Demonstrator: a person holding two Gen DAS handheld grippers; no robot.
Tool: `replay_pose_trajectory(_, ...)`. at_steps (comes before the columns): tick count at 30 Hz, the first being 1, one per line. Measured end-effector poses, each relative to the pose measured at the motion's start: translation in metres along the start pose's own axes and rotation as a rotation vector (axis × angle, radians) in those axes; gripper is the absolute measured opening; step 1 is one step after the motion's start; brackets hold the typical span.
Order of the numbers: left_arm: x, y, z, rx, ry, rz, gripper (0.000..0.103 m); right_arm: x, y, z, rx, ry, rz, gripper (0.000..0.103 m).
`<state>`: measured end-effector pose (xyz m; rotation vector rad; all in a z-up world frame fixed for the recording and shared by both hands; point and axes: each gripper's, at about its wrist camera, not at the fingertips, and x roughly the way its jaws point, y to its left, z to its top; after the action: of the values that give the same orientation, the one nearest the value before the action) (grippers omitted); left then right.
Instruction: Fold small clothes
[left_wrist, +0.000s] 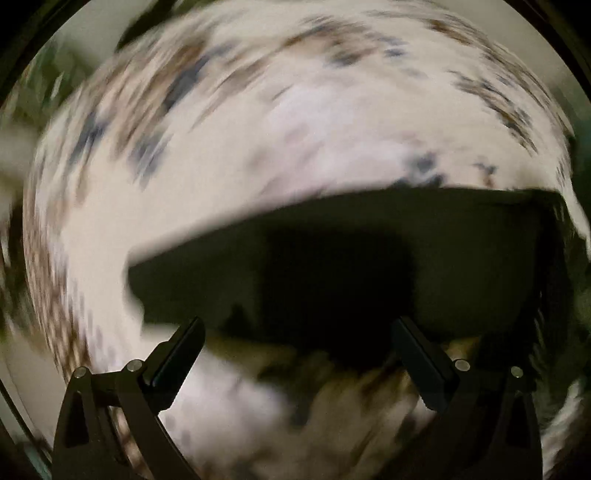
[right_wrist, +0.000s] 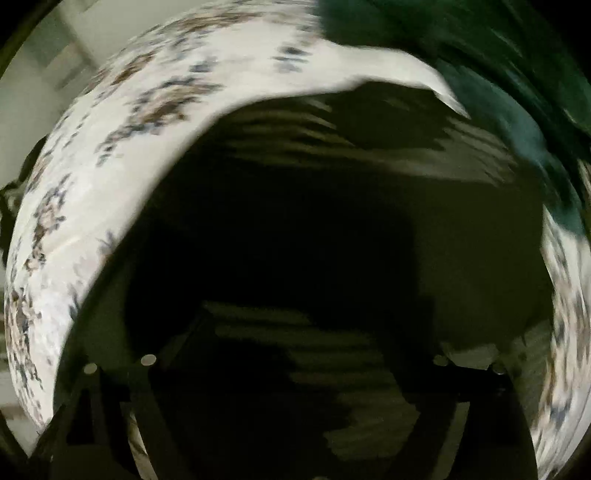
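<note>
**Dark garment on floral cloth**

The left hand-held gripper (left_wrist: 297, 328) hangs with fingers spread wide, empty, above a dark garment (left_wrist: 369, 258) lying on white floral cloth (left_wrist: 258, 129). The right hand-held gripper's (right_wrist: 295, 369) fingers vanish in blur and shadow; its state cannot be told.

White floral-print surface (left_wrist: 229, 177); dark garment (left_wrist: 369, 258) lying on it.

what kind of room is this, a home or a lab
Probably a home, though blur hides much: a floral printed cover like bedding, a dark garment on it, and a green garment nearby.
</note>
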<state>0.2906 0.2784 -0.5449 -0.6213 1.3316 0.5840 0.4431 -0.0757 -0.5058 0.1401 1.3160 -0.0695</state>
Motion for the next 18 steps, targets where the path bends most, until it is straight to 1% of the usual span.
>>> replay_pose_trajectory(1, 0.004, 0.017, -0.005, -0.068, 0.038, -0.034, 0.103, 0.000, -0.015, -0.016, 0.031, 0.023, -0.011, 0.090)
replay_pose_trajectory(3, 0.021, 0.050, -0.013, -0.228, 0.113, -0.130, 0.103, 0.008, -0.030, -0.029, 0.063, 0.052, -0.034, 0.090)
replay_pose_trajectory(5, 0.041, 0.071, -0.013, -0.354, 0.163, -0.204, 0.101, 0.012, -0.048, -0.047, 0.109, 0.079, -0.053, 0.090)
replay_pose_trajectory(6, 0.048, 0.079, -0.010, -0.407, 0.166, -0.232, 0.101, 0.014, -0.055, -0.053, 0.128, 0.084, -0.058, 0.090)
replay_pose_trajectory(8, 0.057, 0.094, 0.001, -0.521, 0.125, -0.280, 0.101, 0.015, -0.067, -0.063, 0.159, 0.076, -0.087, 0.090)
replay_pose_trajectory(9, 0.059, 0.098, 0.007, -0.556, 0.104, -0.285, 0.098, 0.016, -0.070, -0.065, 0.165, 0.074, -0.103, 0.090)
replay_pose_trajectory(10, 0.058, 0.102, 0.014, -0.588, 0.062, -0.276, 0.093, 0.017, -0.075, -0.067, 0.175, 0.069, -0.129, 0.090)
replay_pose_trajectory(11, 0.055, 0.105, 0.020, -0.607, 0.024, -0.251, 0.075, 0.017, -0.077, -0.066, 0.180, 0.065, -0.149, 0.090)
replay_pose_trajectory(12, 0.051, 0.106, 0.028, -0.608, -0.024, -0.218, 0.049, 0.017, -0.078, -0.065, 0.175, 0.061, -0.176, 0.090)
replay_pose_trajectory(14, 0.045, 0.103, 0.037, -0.561, -0.097, -0.173, 0.011, 0.018, -0.077, -0.056, 0.145, 0.055, -0.233, 0.090)
replay_pose_trajectory(16, 0.037, 0.091, 0.044, -0.501, -0.164, -0.135, 0.011, 0.020, -0.072, -0.044, 0.112, 0.049, -0.257, 0.091)
replay_pose_trajectory(18, 0.022, 0.072, 0.051, -0.420, -0.224, -0.094, 0.010, 0.021, -0.067, -0.029, 0.082, 0.031, -0.264, 0.097)
